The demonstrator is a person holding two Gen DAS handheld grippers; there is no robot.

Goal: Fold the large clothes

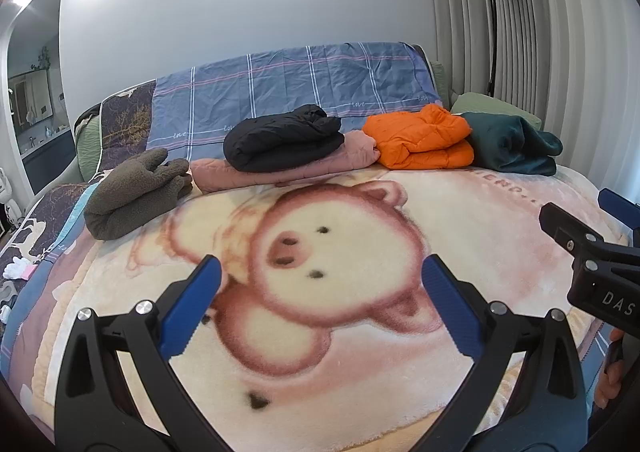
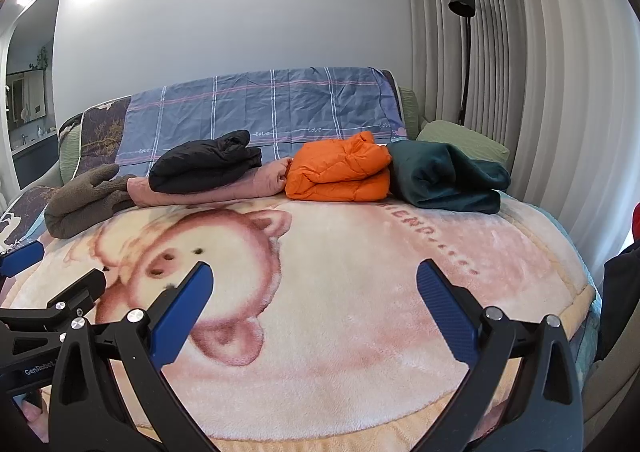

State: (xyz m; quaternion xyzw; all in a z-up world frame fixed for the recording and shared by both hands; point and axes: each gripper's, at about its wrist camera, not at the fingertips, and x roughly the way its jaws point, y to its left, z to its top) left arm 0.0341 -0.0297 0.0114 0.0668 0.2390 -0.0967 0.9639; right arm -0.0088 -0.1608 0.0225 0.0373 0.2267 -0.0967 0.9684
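Pink pig blanket point(image 1: 360, 180) covers the bed, bare across its middle, a working space by the look of it. Folded garments line the far edge: grey fleece point(image 1: 136, 196), black jacket point(image 1: 280, 140) atop a pink one point(image 1: 280, 172), orange jacket point(image 1: 424, 140), teal piece point(image 1: 512, 148) (stacked clear, likely finished). Left gripper point(image 1: 320, 308) and right gripper point(image 2: 312, 312) hover above the blanket, jaws spread, holding nothing.
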